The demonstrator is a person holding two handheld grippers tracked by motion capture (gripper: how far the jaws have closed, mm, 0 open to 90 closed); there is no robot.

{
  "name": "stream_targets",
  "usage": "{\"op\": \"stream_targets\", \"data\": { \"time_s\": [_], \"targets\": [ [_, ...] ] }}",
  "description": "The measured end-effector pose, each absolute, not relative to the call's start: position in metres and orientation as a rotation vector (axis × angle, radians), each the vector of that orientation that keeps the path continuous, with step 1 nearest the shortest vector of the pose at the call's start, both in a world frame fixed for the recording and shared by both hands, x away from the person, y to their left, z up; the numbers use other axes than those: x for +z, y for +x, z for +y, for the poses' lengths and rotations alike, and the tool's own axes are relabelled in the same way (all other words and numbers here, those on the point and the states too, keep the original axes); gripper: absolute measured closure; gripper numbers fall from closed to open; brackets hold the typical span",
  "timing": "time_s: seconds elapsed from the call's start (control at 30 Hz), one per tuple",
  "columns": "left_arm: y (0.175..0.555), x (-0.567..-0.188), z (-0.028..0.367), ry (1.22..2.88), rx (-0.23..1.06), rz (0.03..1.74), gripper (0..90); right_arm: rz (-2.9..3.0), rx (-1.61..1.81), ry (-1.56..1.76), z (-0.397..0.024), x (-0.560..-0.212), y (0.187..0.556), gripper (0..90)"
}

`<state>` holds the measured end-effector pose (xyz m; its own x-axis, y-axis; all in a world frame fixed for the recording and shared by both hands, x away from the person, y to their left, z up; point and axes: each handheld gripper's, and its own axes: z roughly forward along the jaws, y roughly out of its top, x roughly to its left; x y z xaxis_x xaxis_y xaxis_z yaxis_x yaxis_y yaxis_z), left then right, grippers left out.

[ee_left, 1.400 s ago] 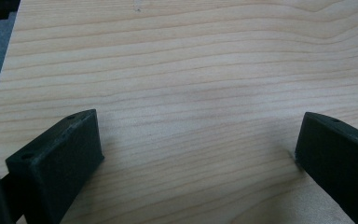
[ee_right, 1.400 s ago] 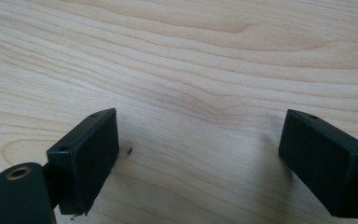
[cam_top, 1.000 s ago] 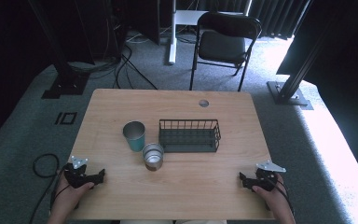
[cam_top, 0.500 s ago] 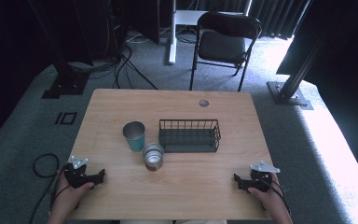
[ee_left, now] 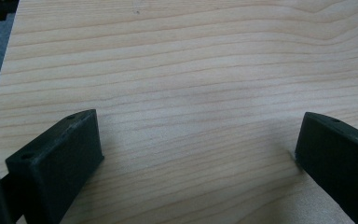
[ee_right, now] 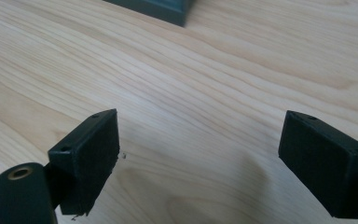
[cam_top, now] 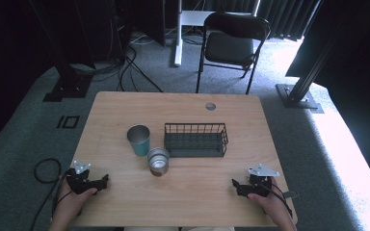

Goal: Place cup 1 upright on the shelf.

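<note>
A teal cup stands upright near the middle of the wooden table. A steel cup stands just in front of it and to its right. A black wire basket sits right of both cups. My left gripper rests at the table's front left corner, open, with only bare wood between its jaws. My right gripper lies at the front right, open too, low over the wood. A dark corner of the basket shows at the top of the right gripper view.
A round cable hole sits near the table's far edge. A black folding chair stands beyond the table. Cables lie on the grey carpet at the back left, and a cable loop lies left of the table.
My right gripper has slid leftward along the front of the table. The left gripper, the cups and the basket have stayed where they were.
</note>
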<state>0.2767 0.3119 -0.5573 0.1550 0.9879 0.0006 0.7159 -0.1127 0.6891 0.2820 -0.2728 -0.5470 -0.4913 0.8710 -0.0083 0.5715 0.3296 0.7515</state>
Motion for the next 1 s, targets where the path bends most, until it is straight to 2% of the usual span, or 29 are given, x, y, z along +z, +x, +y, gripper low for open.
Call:
{"op": "stream_targets", "data": {
  "time_s": [1.0],
  "targets": [
    [0.277,-0.557,0.312,1.891,0.647,1.617,1.1,2.285,1.123,1.119,-0.206,-0.541,0.291,12.1]
  ]
}}
